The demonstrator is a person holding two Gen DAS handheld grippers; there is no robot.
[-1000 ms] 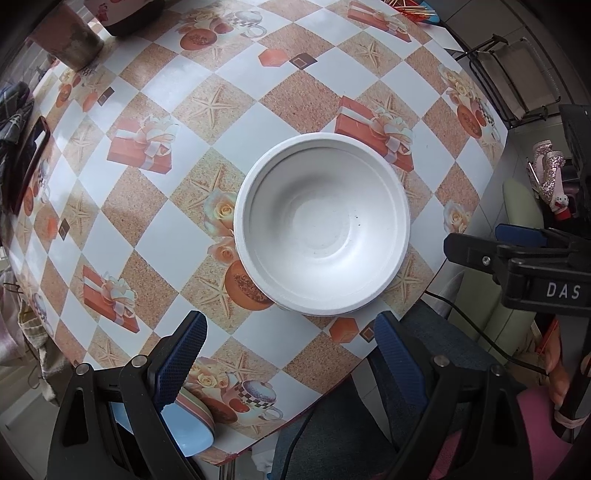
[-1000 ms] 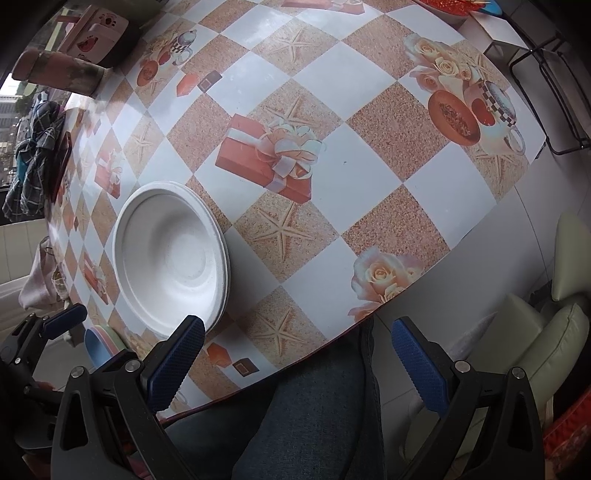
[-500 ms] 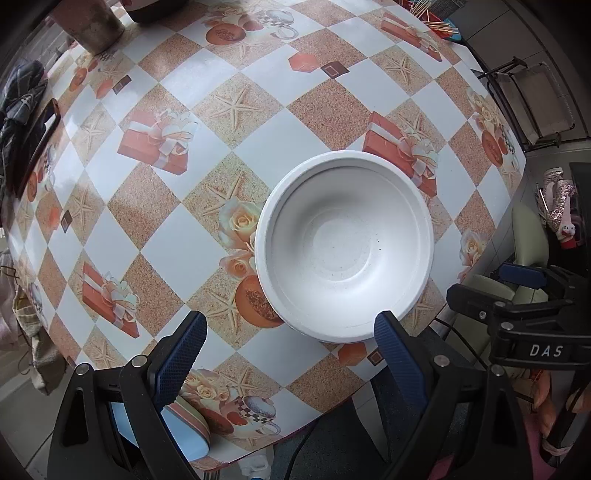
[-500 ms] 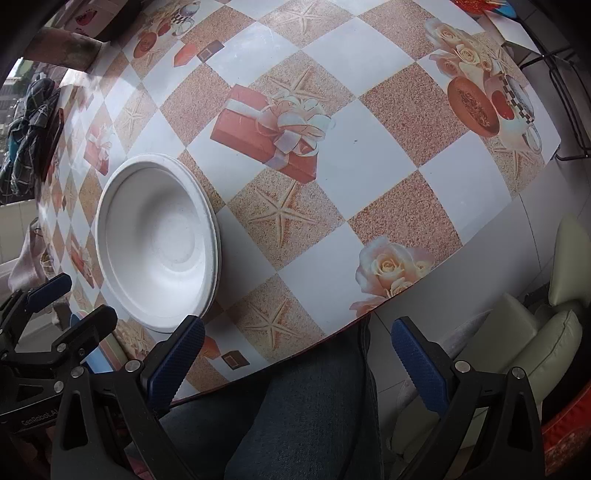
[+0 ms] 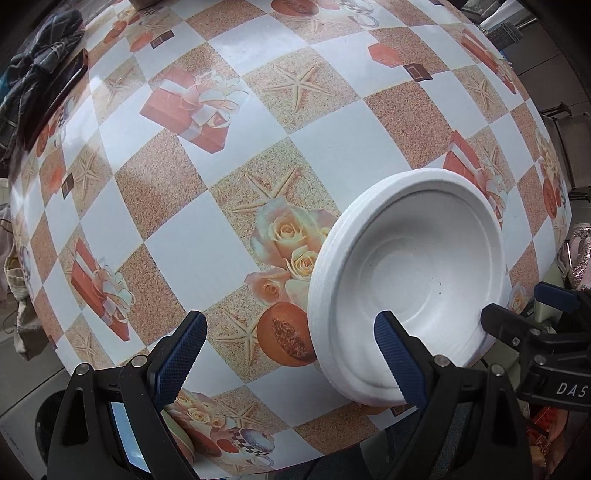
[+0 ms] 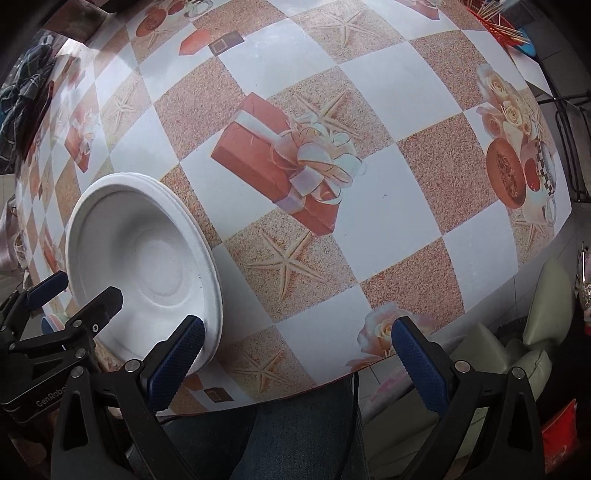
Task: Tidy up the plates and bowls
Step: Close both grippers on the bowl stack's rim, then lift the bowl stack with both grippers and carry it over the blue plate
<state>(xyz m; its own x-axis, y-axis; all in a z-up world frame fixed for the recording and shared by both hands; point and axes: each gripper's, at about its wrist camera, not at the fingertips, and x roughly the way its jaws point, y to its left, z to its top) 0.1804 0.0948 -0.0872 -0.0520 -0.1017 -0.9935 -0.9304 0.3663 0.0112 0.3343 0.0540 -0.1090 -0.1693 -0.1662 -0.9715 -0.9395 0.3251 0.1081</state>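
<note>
A stack of white bowls [image 5: 410, 273] sits near the front edge of the patterned table [image 5: 207, 251]; it also shows in the right wrist view [image 6: 144, 266]. My left gripper [image 5: 286, 358] is open and empty, low over the table, its right finger in front of the stack's near rim. My right gripper [image 6: 297, 354] is open and empty to the right of the stack, its left finger by the stack's rim. The left gripper [image 6: 70, 306] shows at the left of the right wrist view.
A light blue item [image 5: 125, 435] lies behind my left finger at the table's front edge. Dark cloth [image 5: 33, 74] lies at the far left. A red tray with sticks [image 6: 506, 26] sits at the far right corner. A chair [image 6: 532, 350] stands right of the table.
Both grippers have moved closer to the table. The left gripper has shifted left, so the bowl stack now sits to the right in its view. The bowls have not moved.
</note>
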